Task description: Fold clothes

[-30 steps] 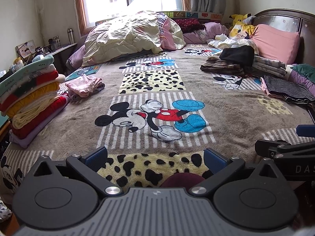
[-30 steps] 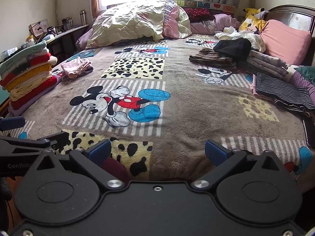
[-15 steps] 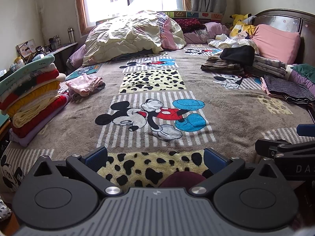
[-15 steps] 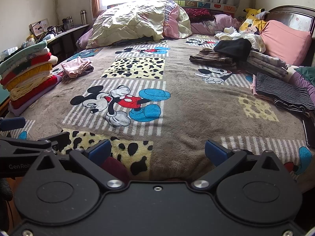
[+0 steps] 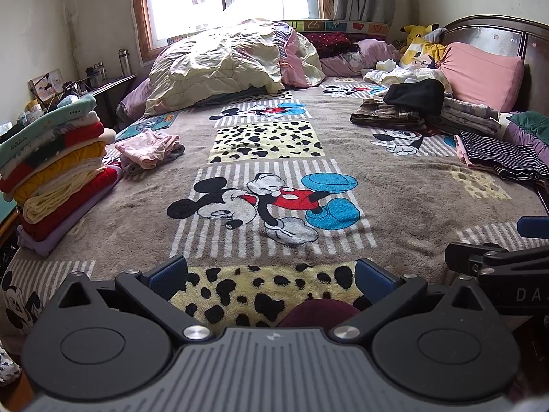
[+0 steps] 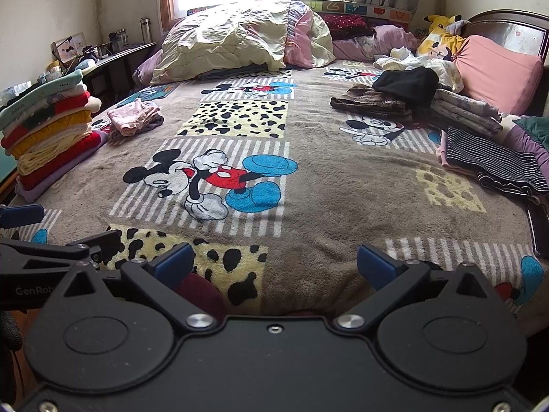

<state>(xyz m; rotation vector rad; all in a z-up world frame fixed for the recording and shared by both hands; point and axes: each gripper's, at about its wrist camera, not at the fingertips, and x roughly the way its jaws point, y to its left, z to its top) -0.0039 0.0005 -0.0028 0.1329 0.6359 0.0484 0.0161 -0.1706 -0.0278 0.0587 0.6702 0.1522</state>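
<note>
My left gripper (image 5: 271, 276) has its blue-padded fingers (image 5: 168, 271) spread wide and holding nothing, poised just over the near edge of the bed (image 5: 405, 185); my right gripper (image 6: 272, 262) is the same, jaws apart and empty, right beside the left one at that same edge. Between the fingers in both views I see a rounded dark-red shape (image 5: 317, 312) low against the bed's near edge, but it is mostly hidden behind the gripper bodies, so I cannot tell whether it is a garment. The middle of the cartoon-mouse blanket (image 5: 264, 202) lies bare in front of me. Along the left edge stands a tall stack of folded clothes (image 5: 55, 168), green on top with red, yellow and cream layers and a lilac piece at the bottom. Just beyond it sits a small pink folded bundle (image 5: 147, 149). Along the right edge lies a striped folded garment (image 5: 501, 159), and farther back a plaid piece (image 5: 387, 115) with a black garment (image 5: 417, 94) resting on it, beside grey folded items. At the far edge a rumpled cream duvet (image 5: 219, 65) is heaped under the window, with a pink pillow (image 5: 480, 75) at the far right corner against the headboard.
</note>
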